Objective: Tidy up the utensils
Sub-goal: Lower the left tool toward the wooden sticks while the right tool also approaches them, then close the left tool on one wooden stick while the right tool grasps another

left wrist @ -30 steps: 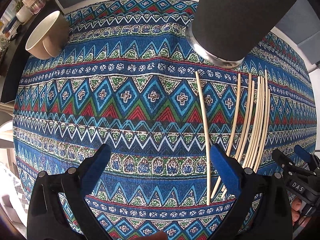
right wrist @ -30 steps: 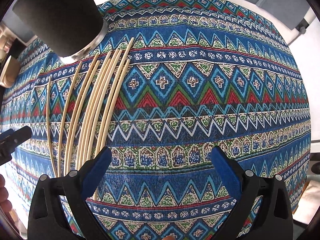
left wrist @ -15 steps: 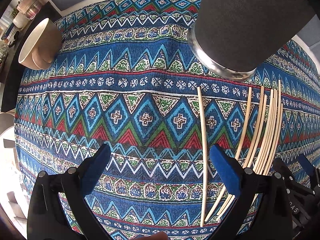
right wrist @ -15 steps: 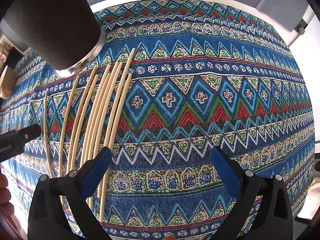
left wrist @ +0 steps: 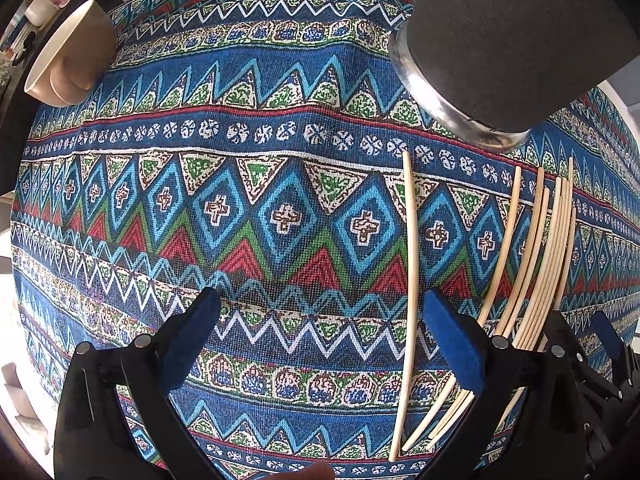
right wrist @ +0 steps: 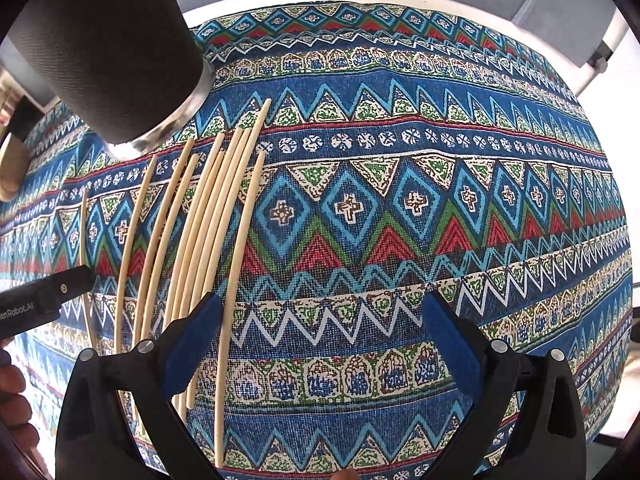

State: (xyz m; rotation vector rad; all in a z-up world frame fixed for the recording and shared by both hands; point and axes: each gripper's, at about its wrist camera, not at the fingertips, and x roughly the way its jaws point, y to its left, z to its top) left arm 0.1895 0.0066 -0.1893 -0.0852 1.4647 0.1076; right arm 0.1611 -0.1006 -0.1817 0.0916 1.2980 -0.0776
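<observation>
Left gripper (left wrist: 320,344): jaws wide apart, nothing between the blue pads (left wrist: 192,334), black finger frames spread symmetrically, pointing forward and down. Fingertip of the holding hand just visible at the bottom edge of the left wrist view.

Right gripper (right wrist: 322,346): same state, jaws spread wide, blue pads (right wrist: 194,340) not gripping anything, tilted forward and down. Sliver of a fingertip at the bottom edge here too.

Both grippers side by side, close together: the right one's black frame and a blue pad show at the lower right of the left view; the left one's black body shows at the left edge of the right view, with the person's fingers (right wrist: 12,392) below it.
</observation>
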